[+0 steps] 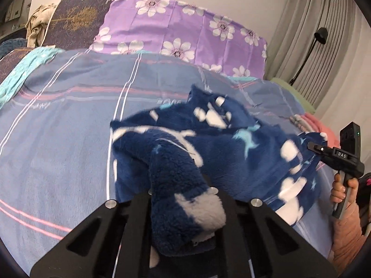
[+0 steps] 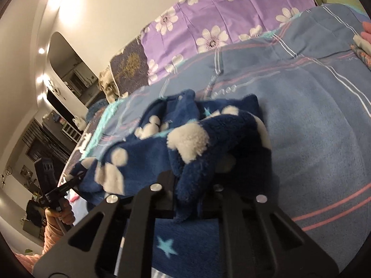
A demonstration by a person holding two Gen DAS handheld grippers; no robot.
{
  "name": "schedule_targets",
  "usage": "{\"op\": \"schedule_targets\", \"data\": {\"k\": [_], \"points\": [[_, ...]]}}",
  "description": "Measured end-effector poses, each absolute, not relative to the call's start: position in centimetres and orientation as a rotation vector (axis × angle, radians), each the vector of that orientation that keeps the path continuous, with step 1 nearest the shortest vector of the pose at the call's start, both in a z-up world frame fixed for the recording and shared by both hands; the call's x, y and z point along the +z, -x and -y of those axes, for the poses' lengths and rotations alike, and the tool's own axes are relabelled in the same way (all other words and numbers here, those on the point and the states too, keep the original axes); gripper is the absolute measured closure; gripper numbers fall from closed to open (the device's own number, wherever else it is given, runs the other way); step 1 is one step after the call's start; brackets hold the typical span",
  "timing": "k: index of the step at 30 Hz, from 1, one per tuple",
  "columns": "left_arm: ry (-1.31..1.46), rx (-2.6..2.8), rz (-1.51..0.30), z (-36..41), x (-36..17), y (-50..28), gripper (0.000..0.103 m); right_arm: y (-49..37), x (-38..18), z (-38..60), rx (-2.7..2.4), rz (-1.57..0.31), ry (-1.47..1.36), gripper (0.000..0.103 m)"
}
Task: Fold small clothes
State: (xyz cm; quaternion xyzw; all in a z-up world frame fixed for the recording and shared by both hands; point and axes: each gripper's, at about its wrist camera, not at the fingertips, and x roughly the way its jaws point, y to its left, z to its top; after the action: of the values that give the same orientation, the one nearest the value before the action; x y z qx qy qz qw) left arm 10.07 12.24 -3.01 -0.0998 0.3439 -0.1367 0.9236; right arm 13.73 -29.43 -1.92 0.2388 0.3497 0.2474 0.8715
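A small dark blue fleece garment (image 1: 231,148) with white patches and pale blue stars lies crumpled on the blue striped bedspread (image 1: 58,139). My left gripper (image 1: 183,210) is shut on one fuzzy end of it, which has a grey patch. My right gripper (image 2: 190,199) is shut on the opposite end; the garment (image 2: 185,139) stretches between the two. The right gripper also shows in the left wrist view (image 1: 324,153) at the garment's right edge, and the left gripper shows in the right wrist view (image 2: 71,183) at far left.
A purple pillow with white flowers (image 1: 185,27) lies at the head of the bed. Folded pink and patterned clothes (image 2: 364,44) sit at the bed's right edge. Grey curtains (image 1: 324,34) and a black lamp (image 1: 321,34) stand at right.
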Motion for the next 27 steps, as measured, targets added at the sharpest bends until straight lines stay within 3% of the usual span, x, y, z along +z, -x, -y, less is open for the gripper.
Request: {"op": "schedule_targets", "data": {"k": [7, 10, 11, 13, 16, 19, 23, 27], "points": [[0.155, -0.253, -0.595, -12.2, 2.6, -14.5, 0.093, -17.5, 3.3, 30.2, 0.502, -0.607, -0.500, 0.092], [0.035, -0.162, -0.661, -10.8, 0.3, -18.1, 0.088, -21.2, 1.6, 29.8, 0.458, -0.669, -0.484, 0.079], [0.002, -0.150, -0.701, -10.5, -0.8, -19.1, 0.087, -22.8, -0.1, 29.5, 0.425, -0.729, -0.465, 0.067], [-0.076, -0.131, -0.785, -9.6, -3.9, -20.5, 0.085, -23.7, -2.6, 28.9, 0.384, -0.800, -0.442, 0.065], [-0.150, -0.135, -0.746, -9.4, -5.8, -19.4, 0.081, -23.2, -4.7, 28.5, 0.423, -0.845, -0.434, 0.062], [-0.076, -0.161, -0.745, -10.8, -4.5, -18.0, 0.069, -21.8, -4.0, 29.2, 0.430, -0.814, -0.395, 0.055], [0.033, -0.213, -0.643, -13.4, -1.4, -13.9, 0.036, -20.5, -2.4, 31.0, 0.413, -0.747, -0.333, 0.046], [-0.078, -0.163, -0.582, -14.1, -0.8, -11.7, 0.033, -20.5, -2.4, 32.0, 0.336, -0.732, -0.223, 0.043]]}}
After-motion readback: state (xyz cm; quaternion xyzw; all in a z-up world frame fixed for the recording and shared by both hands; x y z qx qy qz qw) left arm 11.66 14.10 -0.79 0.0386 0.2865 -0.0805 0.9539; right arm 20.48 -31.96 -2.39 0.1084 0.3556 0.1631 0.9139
